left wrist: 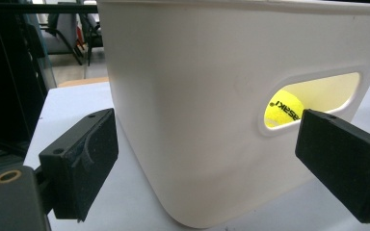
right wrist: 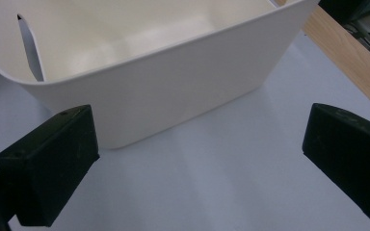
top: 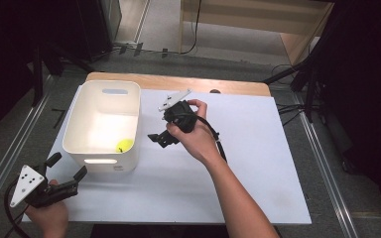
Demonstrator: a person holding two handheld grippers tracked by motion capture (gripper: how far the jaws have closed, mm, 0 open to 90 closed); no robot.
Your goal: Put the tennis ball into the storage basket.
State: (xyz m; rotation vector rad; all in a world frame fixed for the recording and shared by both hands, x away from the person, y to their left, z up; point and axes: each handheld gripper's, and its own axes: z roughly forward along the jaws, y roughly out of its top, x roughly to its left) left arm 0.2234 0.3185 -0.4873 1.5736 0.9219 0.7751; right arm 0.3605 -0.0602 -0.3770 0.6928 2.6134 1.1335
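Left gripper (top: 67,167) at 7 o'clock of the table (top: 258,163), jaws spread wide, nothing btwn them, aimed at the near wall of the white bin (top: 82,116); yellow ball (top: 125,145) sits inside bin, at its 5 o'clock corner; right gripper (top: 157,139) just at 3 o'clock of bin, jaws wide apart, empty, facing its side wall.

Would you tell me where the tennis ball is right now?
In the high view, the tennis ball lies inside the white bin, in its near right corner, left of the right gripper.
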